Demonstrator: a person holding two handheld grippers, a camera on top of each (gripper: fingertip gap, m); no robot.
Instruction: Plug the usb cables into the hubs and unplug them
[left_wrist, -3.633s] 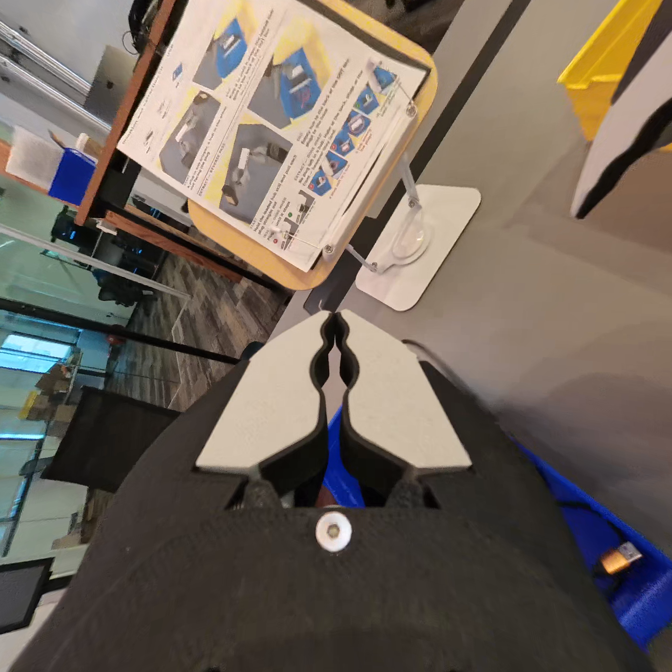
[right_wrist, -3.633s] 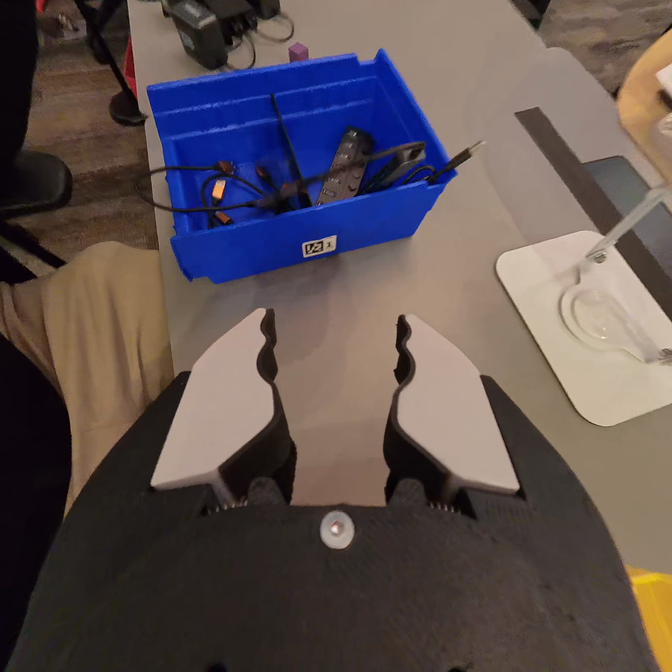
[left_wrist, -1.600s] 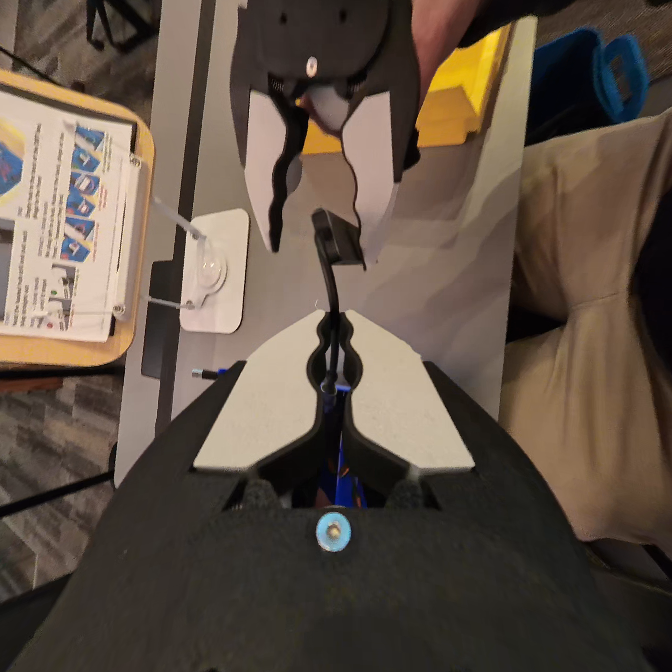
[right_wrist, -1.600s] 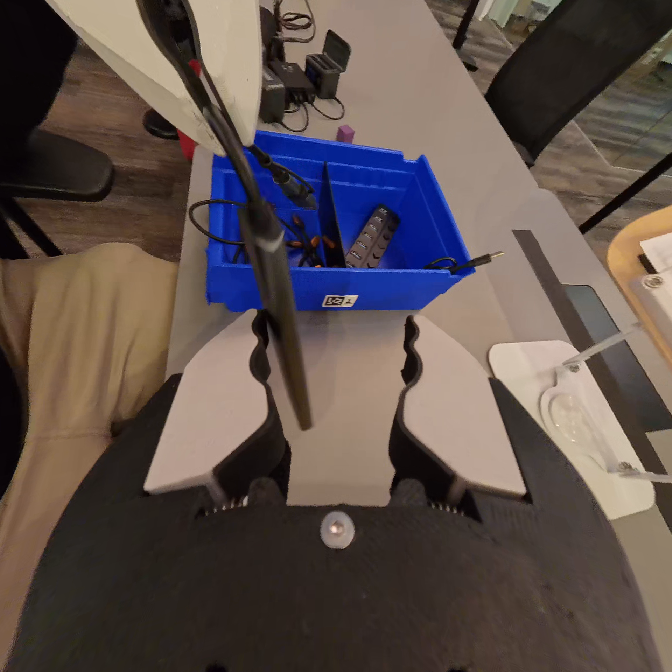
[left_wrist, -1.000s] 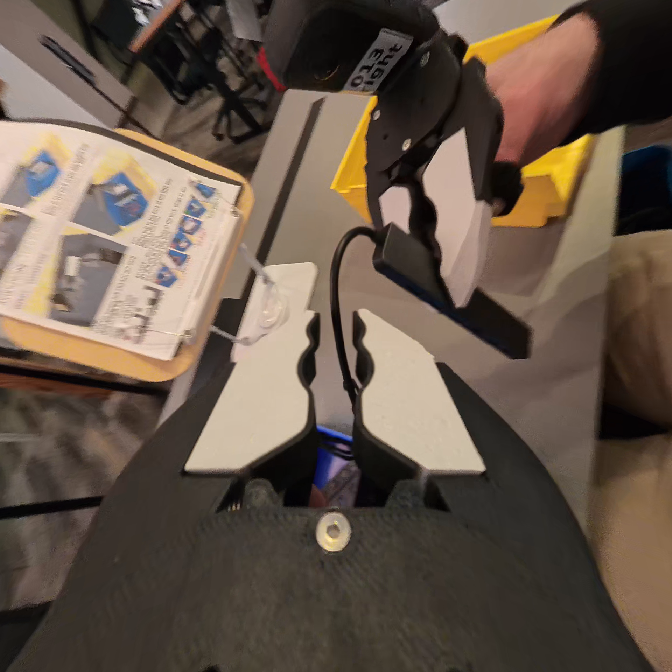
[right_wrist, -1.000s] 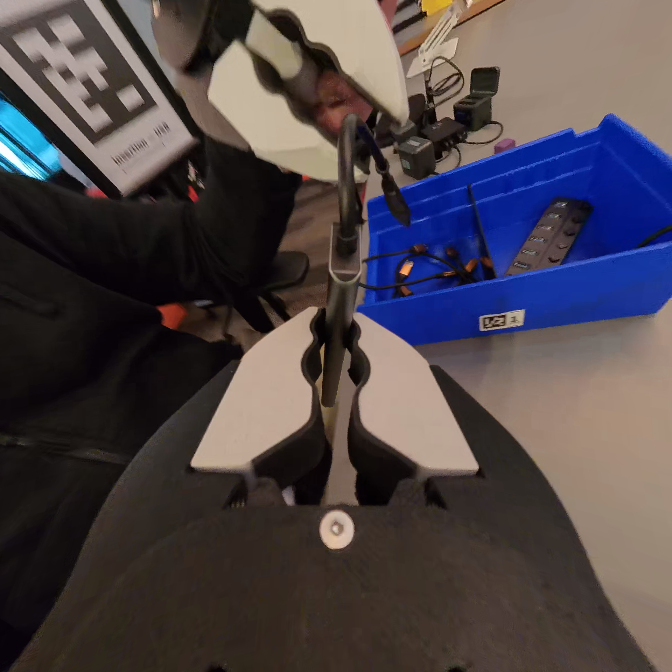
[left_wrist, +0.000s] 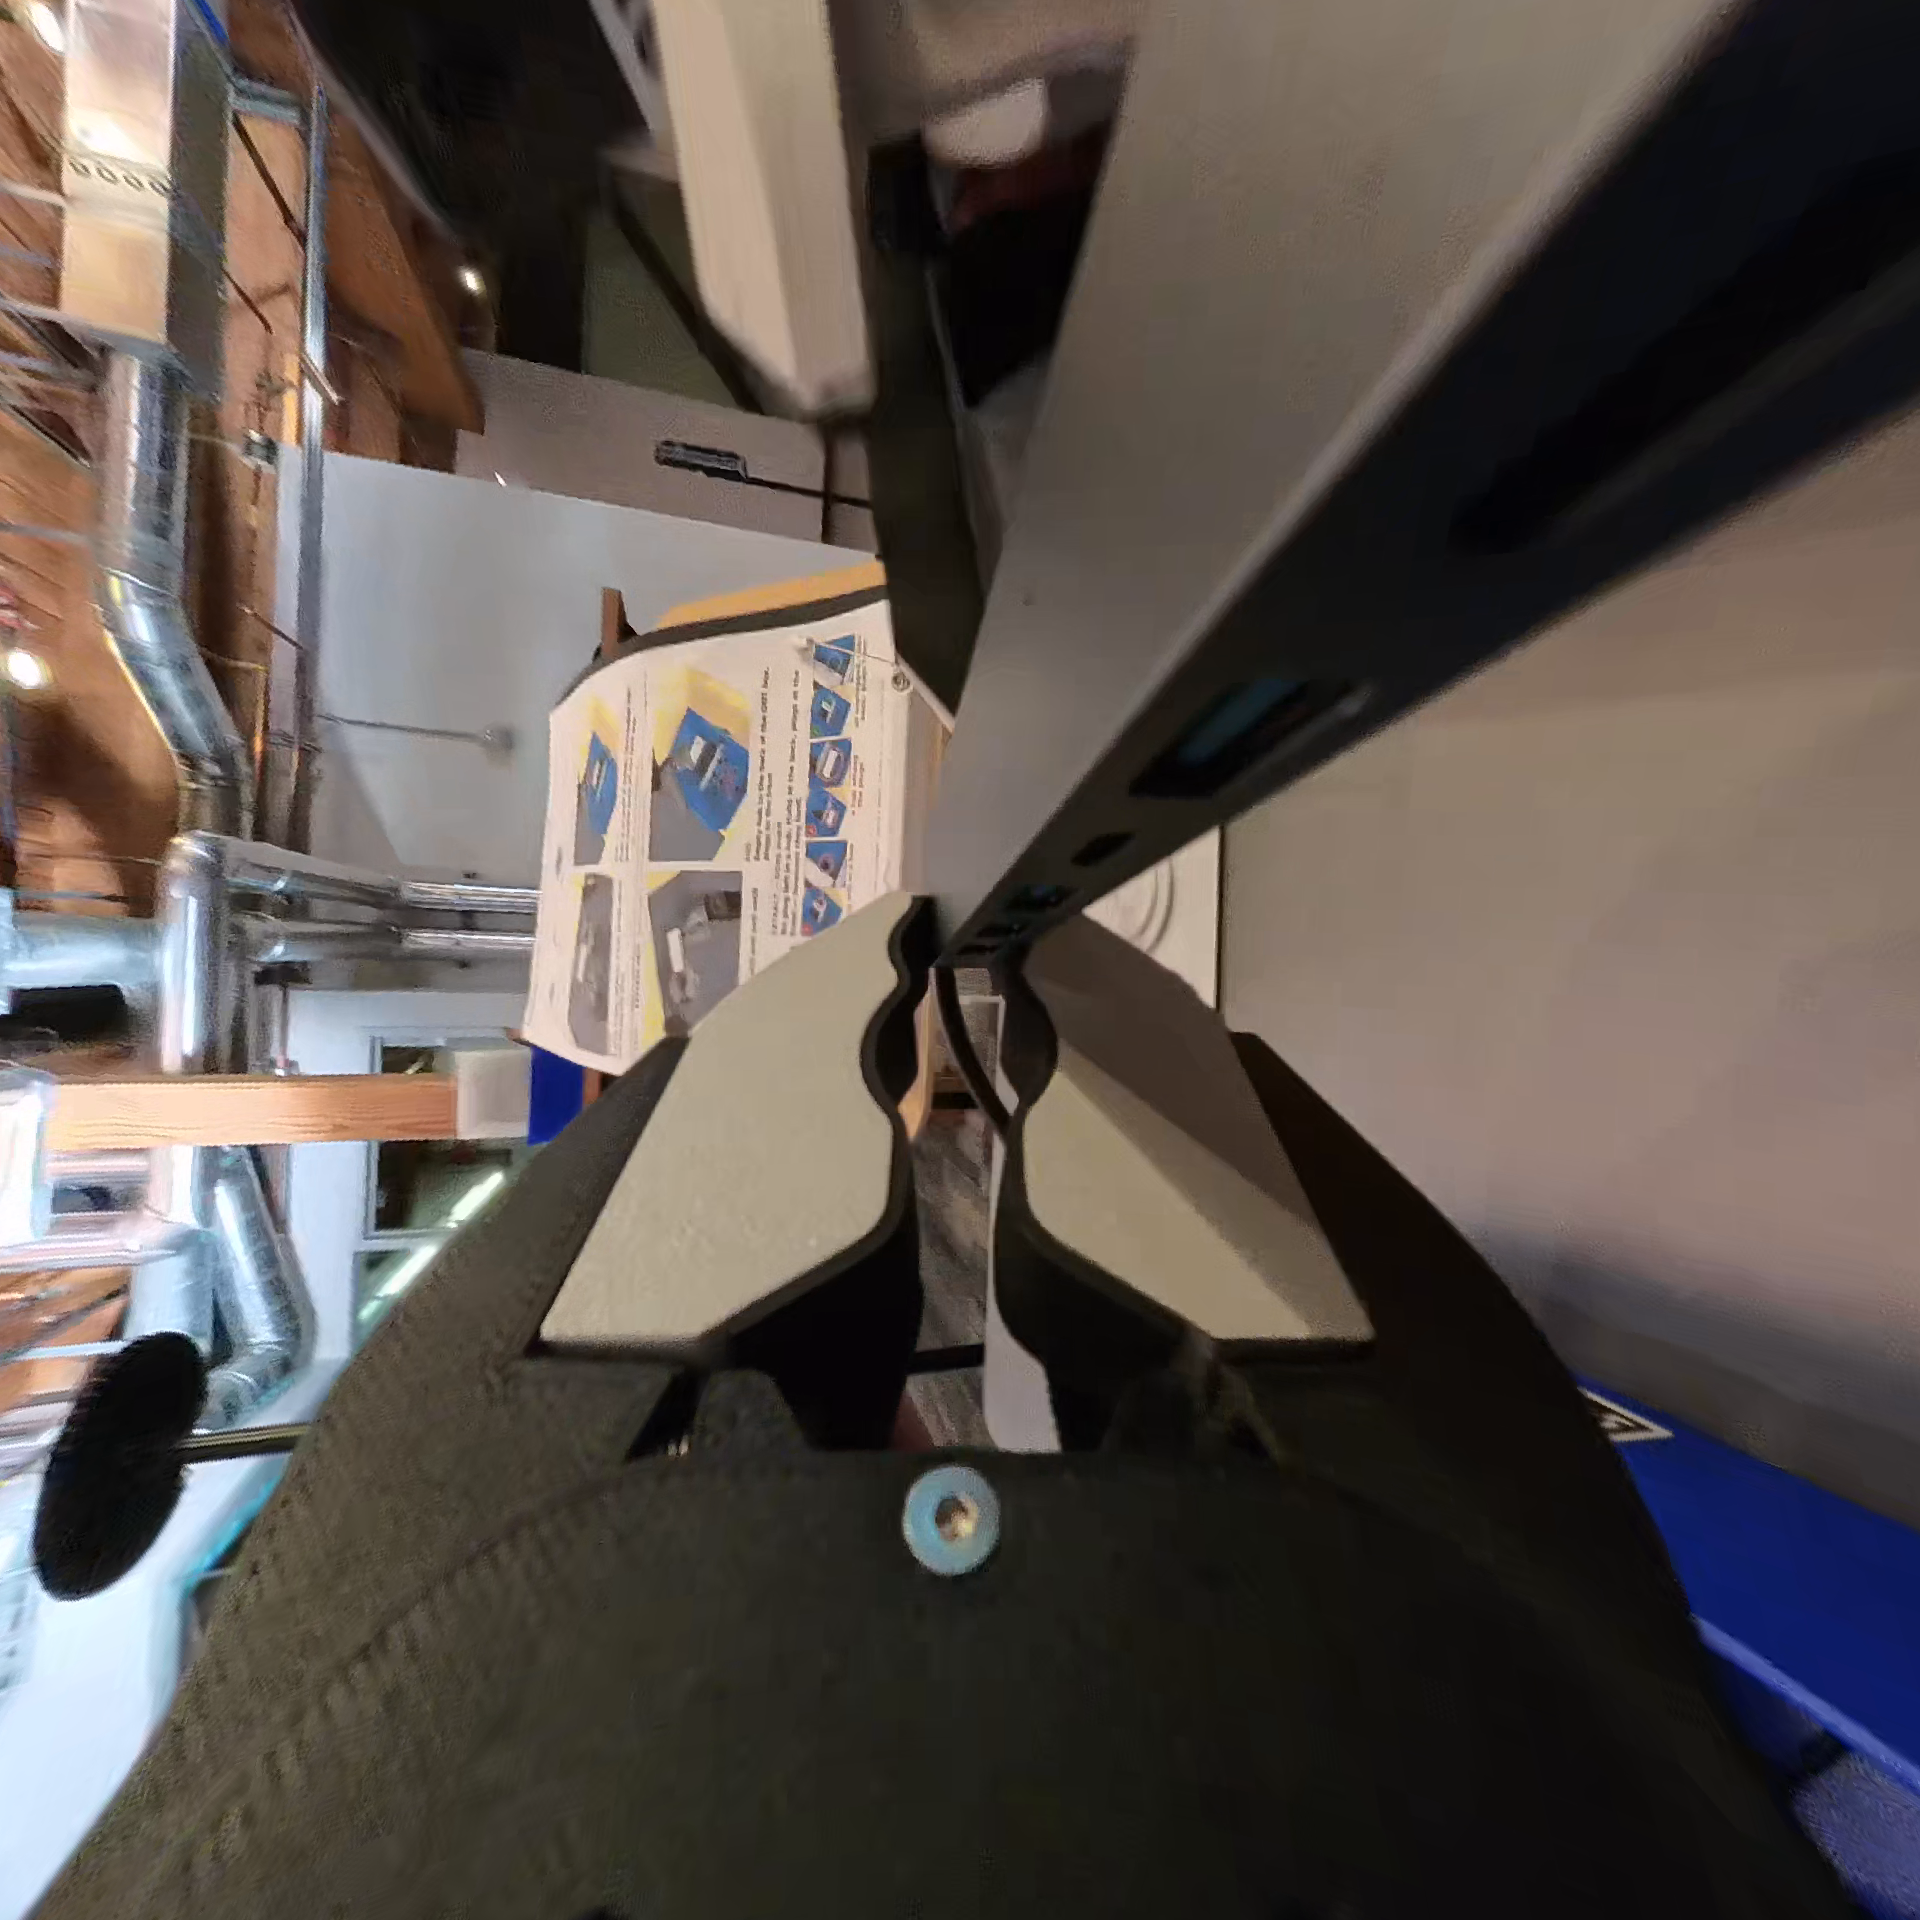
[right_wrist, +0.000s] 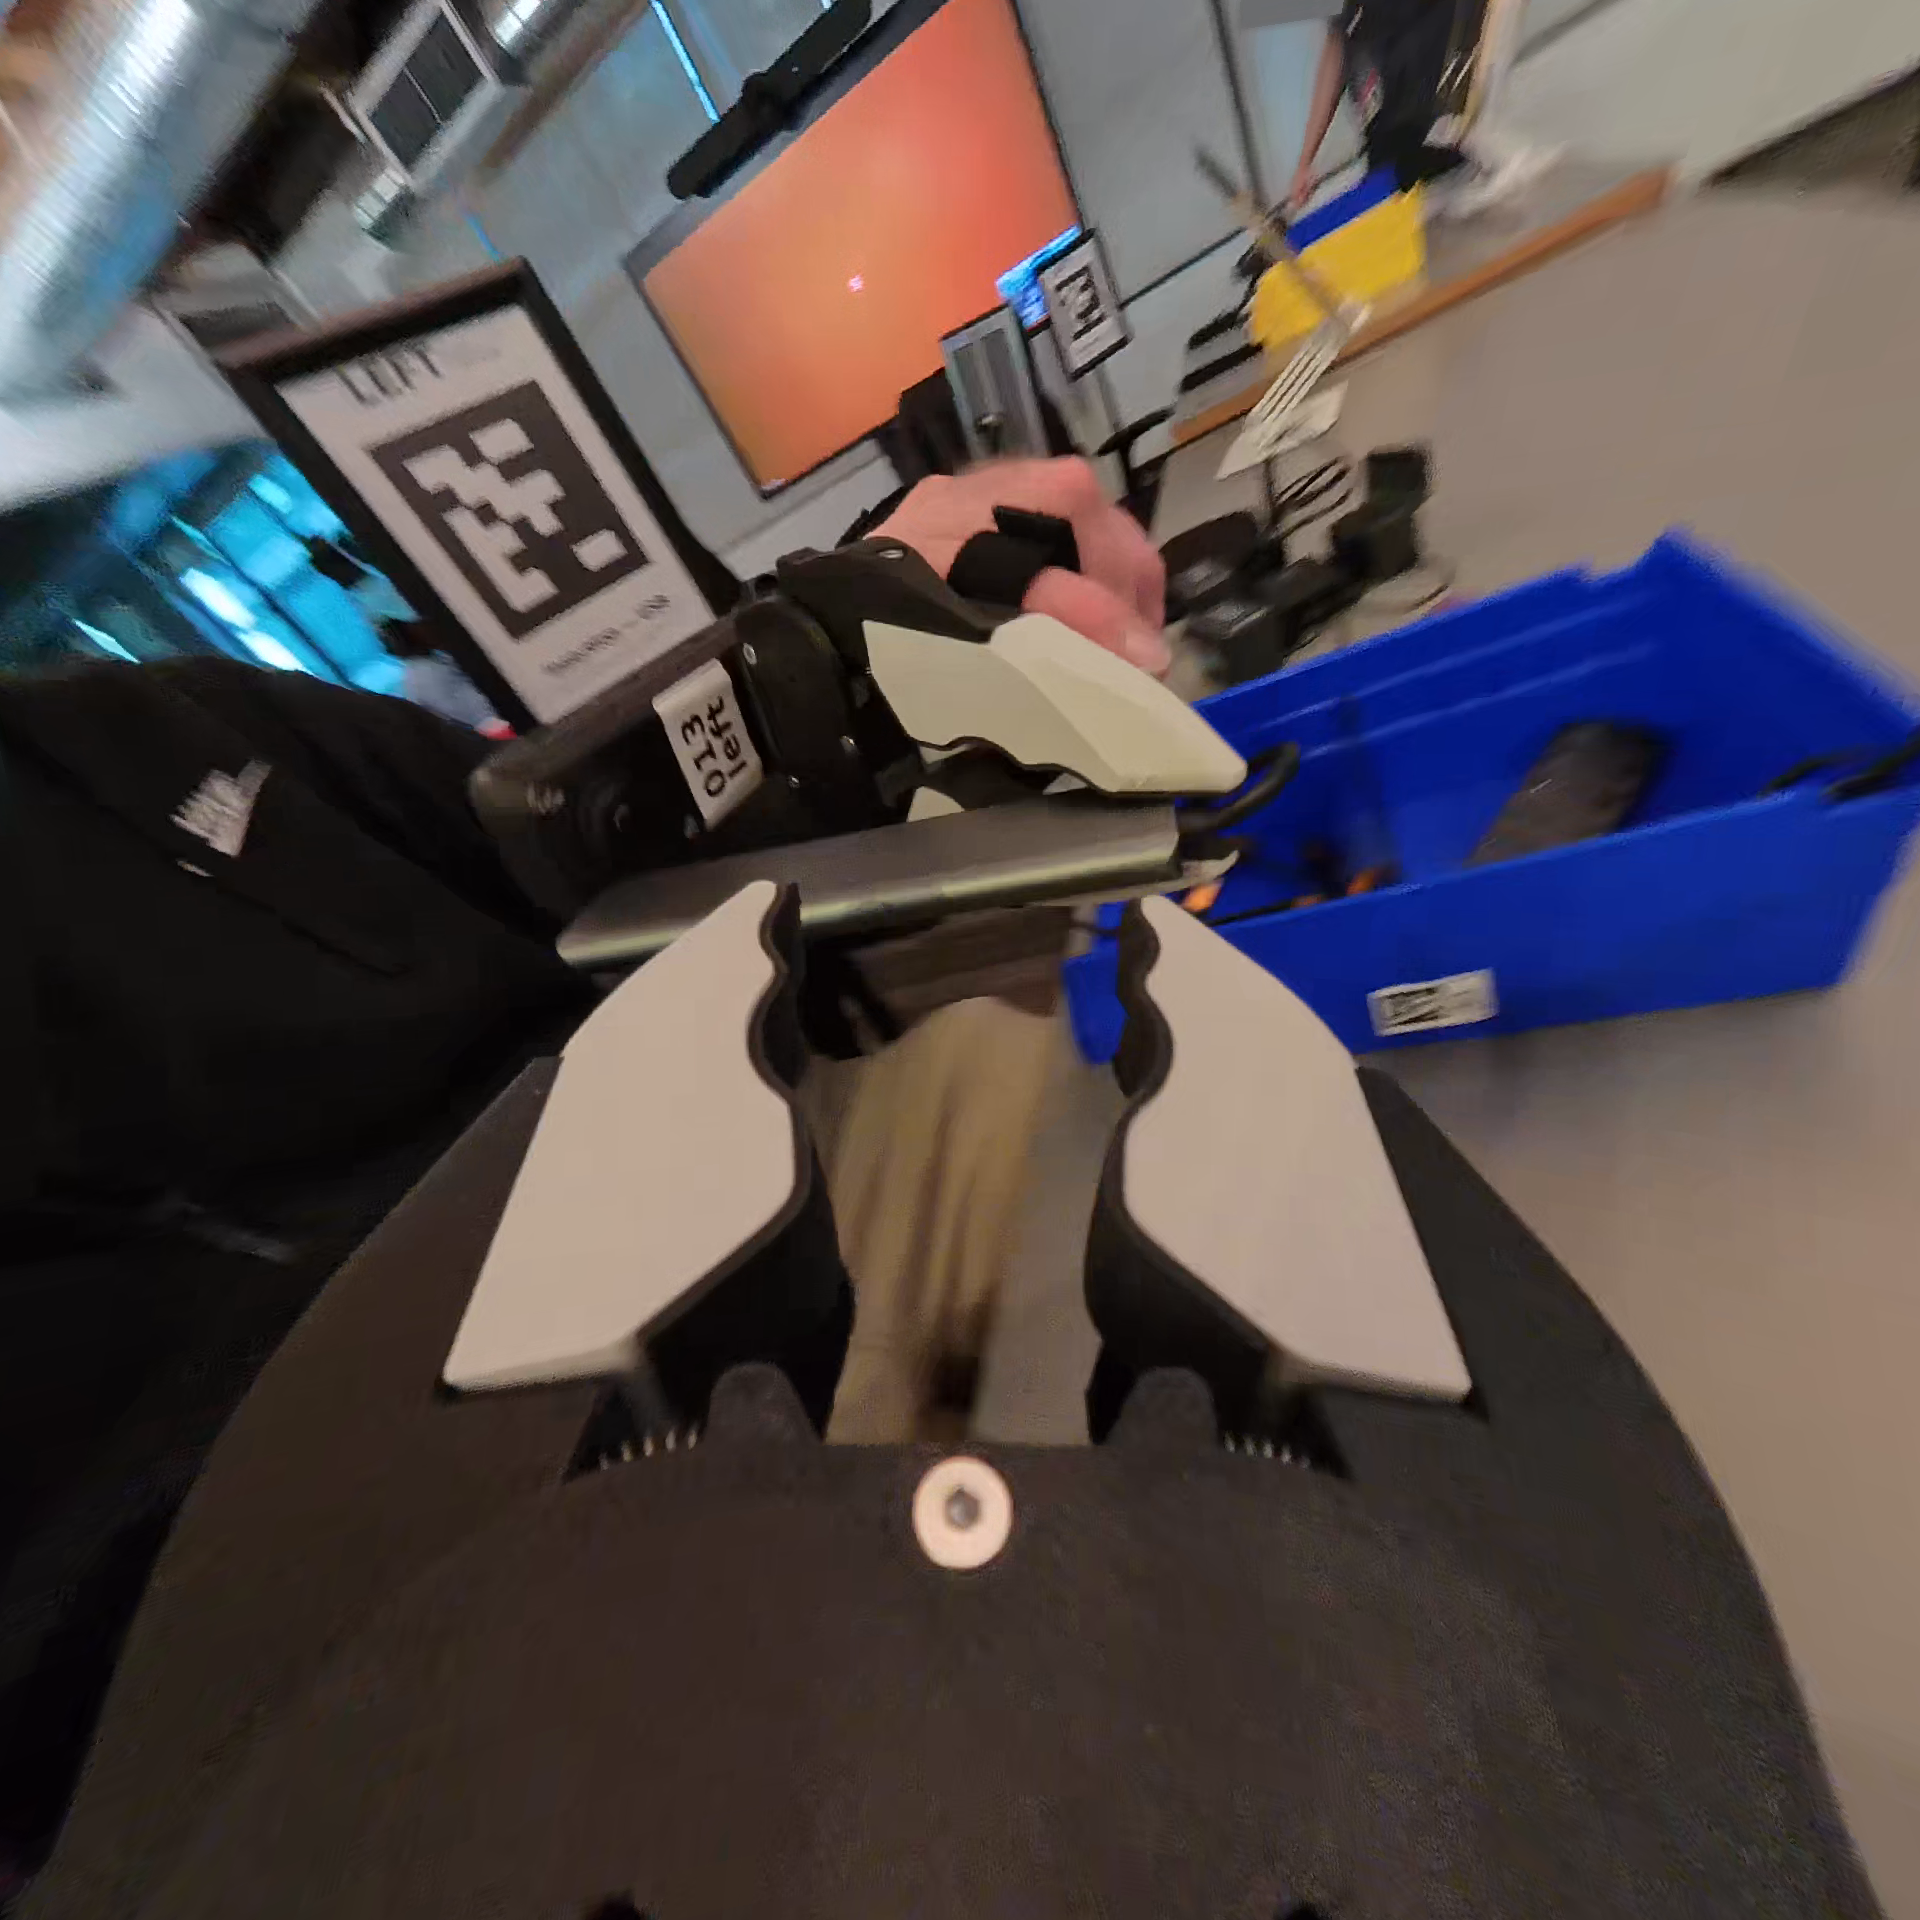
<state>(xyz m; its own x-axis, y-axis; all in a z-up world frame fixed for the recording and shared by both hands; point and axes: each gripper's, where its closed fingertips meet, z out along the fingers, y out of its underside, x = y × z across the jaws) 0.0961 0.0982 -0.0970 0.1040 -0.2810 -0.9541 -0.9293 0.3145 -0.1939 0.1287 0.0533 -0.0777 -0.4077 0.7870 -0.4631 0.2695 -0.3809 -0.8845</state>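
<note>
1. While the blue bin (right_wrist: 1621, 935) sits on the grey table (right_wrist: 1662, 1195), a black hub (right_wrist: 1569, 779) and orange-tipped cables (right_wrist: 1340, 873) lie inside.
2. Another grey hub (right_wrist: 883, 883) hangs beside the narrowly parted left gripper (left_wrist: 961, 940), its cable (left_wrist: 971, 1049) between the fingers; whether they pinch it, I cannot tell.
3. Right gripper (right_wrist: 961, 935) gapes wide, empty.
4. An orange screen (right_wrist: 862, 301) glows behind.

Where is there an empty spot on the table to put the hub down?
Free: the bare grey table in front of the blue bin, right of the right claw. Crowded: inside the bin, with cables and a hub.
</note>
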